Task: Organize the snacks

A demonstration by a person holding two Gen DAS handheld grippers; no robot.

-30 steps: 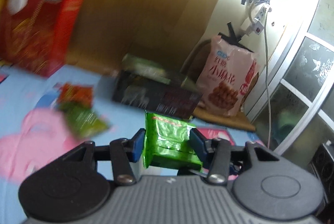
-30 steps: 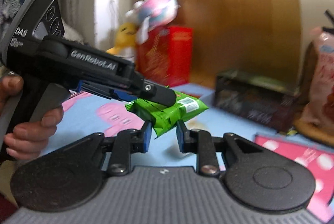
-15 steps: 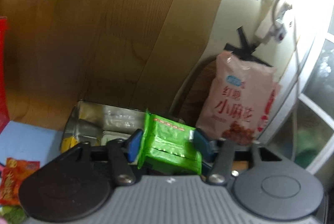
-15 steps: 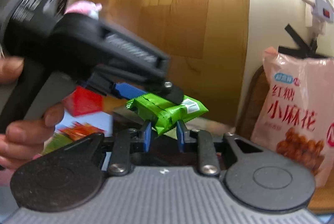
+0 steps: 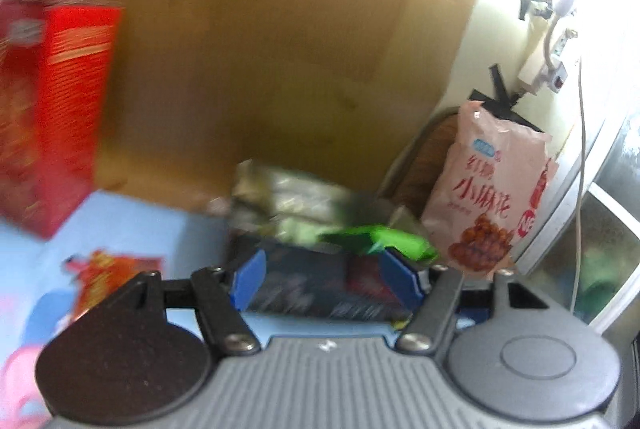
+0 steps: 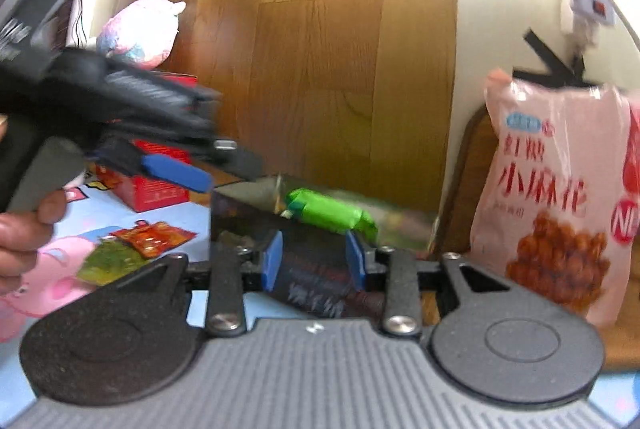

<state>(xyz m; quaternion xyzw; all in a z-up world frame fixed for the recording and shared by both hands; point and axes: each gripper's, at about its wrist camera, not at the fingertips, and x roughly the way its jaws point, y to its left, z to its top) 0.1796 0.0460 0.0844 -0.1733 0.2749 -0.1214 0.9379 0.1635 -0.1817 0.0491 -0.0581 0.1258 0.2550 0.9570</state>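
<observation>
A green snack packet [image 5: 380, 237] lies blurred over the open top of the dark box [image 5: 304, 289], just past my left gripper [image 5: 324, 285]. The left jaws are opening with nothing pressed between the blue pads. In the right wrist view a green packet [image 6: 332, 215] rests tilted at the rim of the dark box [image 6: 240, 217]. It lies just beyond my right gripper [image 6: 314, 265], whose jaws are opening and off it. The left gripper [image 6: 212, 169] hangs at the left of that view, held by a hand [image 6: 20, 229].
A tall red box [image 5: 60, 109] stands at the left against the wooden board [image 6: 320, 69]. A pink snack bag [image 6: 560, 189] leans at the right. Orange and green packets [image 6: 148, 237] lie on the blue cartoon-print cloth [image 5: 140, 225]. A plush toy [image 6: 136, 33] sits above the red box.
Both grippers have let go of their green packets, which now lie at the dark box. The left gripper has drawn back toward the left and both pairs of jaws stand wider.
</observation>
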